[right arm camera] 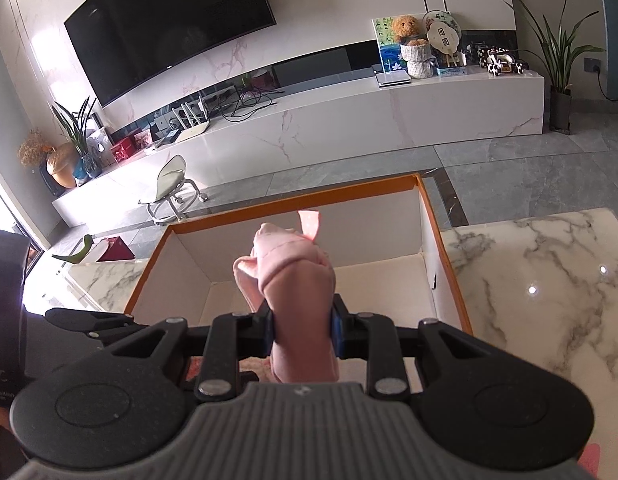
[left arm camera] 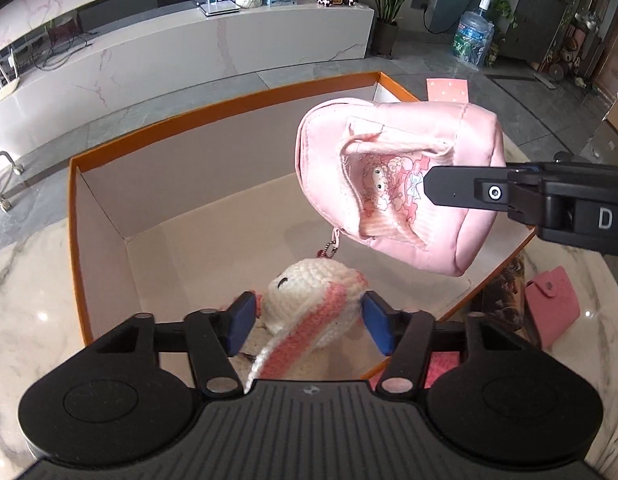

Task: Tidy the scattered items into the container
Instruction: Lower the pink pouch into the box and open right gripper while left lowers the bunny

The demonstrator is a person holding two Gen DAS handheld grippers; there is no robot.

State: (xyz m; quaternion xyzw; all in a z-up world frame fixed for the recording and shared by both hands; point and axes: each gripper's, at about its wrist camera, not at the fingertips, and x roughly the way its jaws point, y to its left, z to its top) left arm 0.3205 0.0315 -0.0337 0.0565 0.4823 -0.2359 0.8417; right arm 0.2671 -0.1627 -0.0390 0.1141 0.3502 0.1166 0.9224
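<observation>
An open box [left arm camera: 229, 108] with an orange rim and white inside stands on the marble table [right arm camera: 549, 280]. My left gripper [left arm camera: 309, 324] is shut on a white and pink crocheted toy [left arm camera: 309, 300] over the box's near end; its bead chain points away from me. My right gripper [right arm camera: 303, 332] is shut on a pink fabric pouch [right arm camera: 293, 272] with a cartoon print, held in the air over the box [right arm camera: 293, 200]. In the left wrist view the pouch [left arm camera: 393, 184] hangs above the box's right side, and the right gripper [left arm camera: 433, 188] reaches in from the right.
A pink snap wallet [left arm camera: 549, 304] and a dark printed booklet [left arm camera: 505, 292] lie on the table right of the box. A pink dotted card [left arm camera: 447, 90] shows beyond the box's far corner. A low stool [right arm camera: 173, 192] and a TV console [right arm camera: 349, 120] stand on the floor past the table.
</observation>
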